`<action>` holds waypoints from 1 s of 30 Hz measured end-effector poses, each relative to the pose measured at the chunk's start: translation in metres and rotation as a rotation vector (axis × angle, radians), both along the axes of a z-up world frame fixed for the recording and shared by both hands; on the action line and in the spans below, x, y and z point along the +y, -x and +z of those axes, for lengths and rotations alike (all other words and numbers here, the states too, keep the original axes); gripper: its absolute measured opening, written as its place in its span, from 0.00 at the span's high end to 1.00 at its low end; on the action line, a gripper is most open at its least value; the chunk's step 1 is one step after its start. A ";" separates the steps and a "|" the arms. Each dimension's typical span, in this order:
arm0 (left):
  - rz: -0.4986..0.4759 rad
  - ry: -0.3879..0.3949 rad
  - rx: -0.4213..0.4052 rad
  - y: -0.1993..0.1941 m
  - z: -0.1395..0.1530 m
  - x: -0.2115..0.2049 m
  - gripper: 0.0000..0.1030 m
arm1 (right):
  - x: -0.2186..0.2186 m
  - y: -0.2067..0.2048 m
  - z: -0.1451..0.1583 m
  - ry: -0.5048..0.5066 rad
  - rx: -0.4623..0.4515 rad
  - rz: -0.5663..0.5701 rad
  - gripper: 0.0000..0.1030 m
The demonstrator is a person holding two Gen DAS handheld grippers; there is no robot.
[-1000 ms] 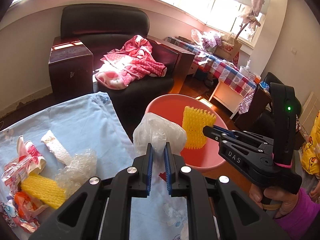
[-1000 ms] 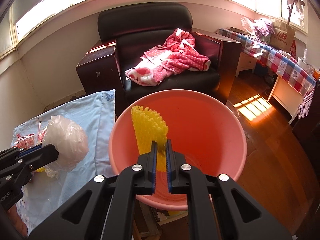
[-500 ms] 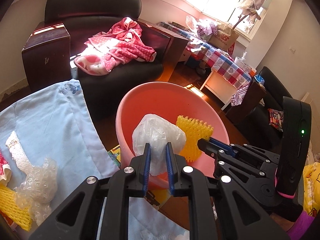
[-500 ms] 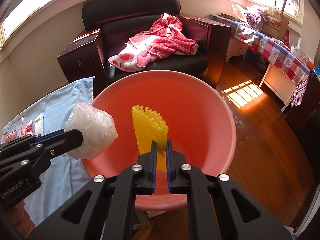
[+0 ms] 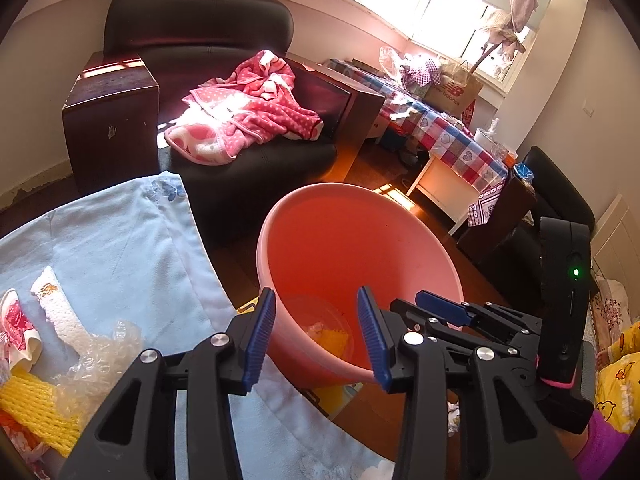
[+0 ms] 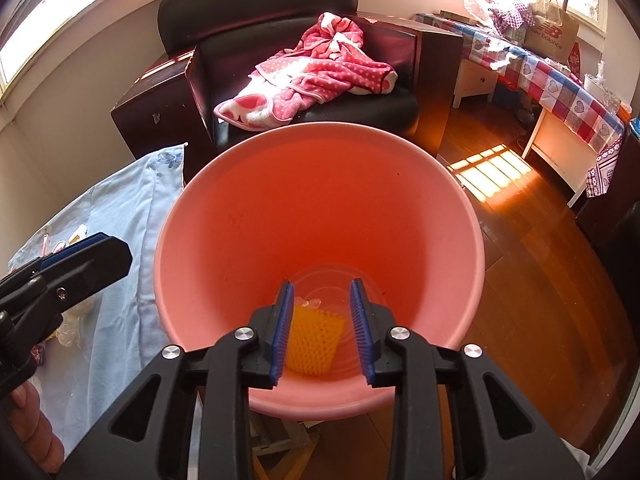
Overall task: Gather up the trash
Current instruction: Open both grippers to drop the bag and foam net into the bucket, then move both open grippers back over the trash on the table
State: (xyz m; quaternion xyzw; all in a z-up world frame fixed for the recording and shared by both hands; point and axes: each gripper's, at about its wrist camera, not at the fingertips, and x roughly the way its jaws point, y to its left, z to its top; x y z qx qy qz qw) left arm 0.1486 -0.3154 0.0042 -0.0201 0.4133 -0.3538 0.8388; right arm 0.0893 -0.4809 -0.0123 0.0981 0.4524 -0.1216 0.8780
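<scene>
Pink basin [image 6: 320,200], yellow net [image 6: 314,340] below opening tool [image 6: 322,330]

"new balance" on brown paper bag [image 6: 554,34]

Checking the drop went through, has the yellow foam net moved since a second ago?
Yes. The yellow foam net has dropped from between the right hand-held gripper pads to the bottom of the pink basin.

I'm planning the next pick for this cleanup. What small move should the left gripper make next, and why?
Probably swing the left gripper back over the blue cloth toward the bubble wrap. Its jaws are opening with nothing between them, the yellow foam net already lies in the pink basin, and more trash remains on the cloth.
</scene>
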 end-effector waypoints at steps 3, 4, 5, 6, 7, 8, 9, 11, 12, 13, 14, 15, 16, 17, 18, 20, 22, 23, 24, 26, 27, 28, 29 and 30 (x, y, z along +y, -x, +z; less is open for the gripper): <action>0.027 -0.001 -0.022 0.002 0.005 0.014 0.59 | 0.005 0.002 0.007 0.012 -0.023 -0.001 0.71; 0.038 -0.002 -0.028 0.003 0.007 0.020 0.60 | 0.007 0.003 0.010 0.014 -0.034 0.004 0.71; 0.049 -0.001 -0.034 0.005 0.009 0.026 0.60 | 0.011 0.003 0.013 0.016 -0.046 0.012 0.71; 0.060 -0.002 -0.040 0.006 0.010 0.033 0.59 | 0.016 0.003 0.016 0.020 -0.059 0.022 0.71; 0.073 -0.007 -0.050 0.008 0.011 0.041 0.60 | 0.021 0.004 0.020 0.021 -0.074 0.033 0.71; 0.087 -0.014 -0.061 0.011 0.013 0.048 0.60 | 0.027 0.004 0.023 0.020 -0.089 0.047 0.71; 0.100 -0.023 -0.072 0.013 0.014 0.056 0.60 | 0.033 0.004 0.026 0.020 -0.103 0.061 0.71; 0.125 -0.037 -0.090 0.019 0.016 0.074 0.60 | 0.046 0.004 0.031 0.010 -0.128 0.093 0.71; 0.138 -0.045 -0.100 0.022 0.018 0.082 0.60 | 0.053 0.004 0.032 0.005 -0.139 0.110 0.71; 0.151 -0.053 -0.111 0.025 0.019 0.092 0.60 | 0.061 0.003 0.034 0.005 -0.150 0.126 0.71; 0.166 -0.064 -0.122 0.029 0.021 0.102 0.60 | 0.068 0.003 0.035 0.003 -0.158 0.143 0.71; 0.183 -0.074 -0.133 0.032 0.022 0.112 0.60 | 0.077 0.000 0.036 -0.004 -0.162 0.160 0.71; 0.200 -0.084 -0.144 0.036 0.024 0.123 0.59 | 0.084 -0.003 0.037 -0.016 -0.165 0.179 0.71; 0.217 -0.092 -0.156 0.040 0.026 0.135 0.59 | 0.091 -0.004 0.037 -0.028 -0.167 0.199 0.71; 0.234 -0.102 -0.166 0.043 0.028 0.146 0.59 | 0.098 -0.005 0.037 -0.035 -0.169 0.216 0.71; 0.273 -0.114 -0.179 0.050 0.031 0.170 0.59 | 0.112 -0.008 0.036 -0.054 -0.169 0.253 0.71; 0.317 -0.124 -0.176 0.056 0.031 0.196 0.60 | 0.125 -0.010 0.034 -0.072 -0.168 0.286 0.71; 0.343 -0.128 -0.169 0.058 0.031 0.209 0.60 | 0.131 -0.011 0.032 -0.079 -0.165 0.302 0.71; 0.368 -0.132 -0.161 0.060 0.030 0.221 0.60 | 0.137 -0.012 0.030 -0.087 -0.161 0.317 0.71; 0.415 -0.140 -0.145 0.064 0.026 0.245 0.60 | 0.147 -0.014 0.027 -0.097 -0.153 0.341 0.71; 0.437 -0.144 -0.135 0.066 0.024 0.255 0.60 | 0.152 -0.015 0.025 -0.103 -0.148 0.352 0.71; 0.459 -0.146 -0.124 0.067 0.022 0.265 0.60 | 0.156 -0.016 0.023 -0.109 -0.142 0.362 0.71; 0.477 -0.145 -0.109 0.067 0.020 0.274 0.60 | 0.159 -0.016 0.021 -0.117 -0.135 0.371 0.71; 0.491 -0.141 -0.093 0.066 0.018 0.281 0.60 | 0.162 -0.017 0.019 -0.124 -0.127 0.378 0.71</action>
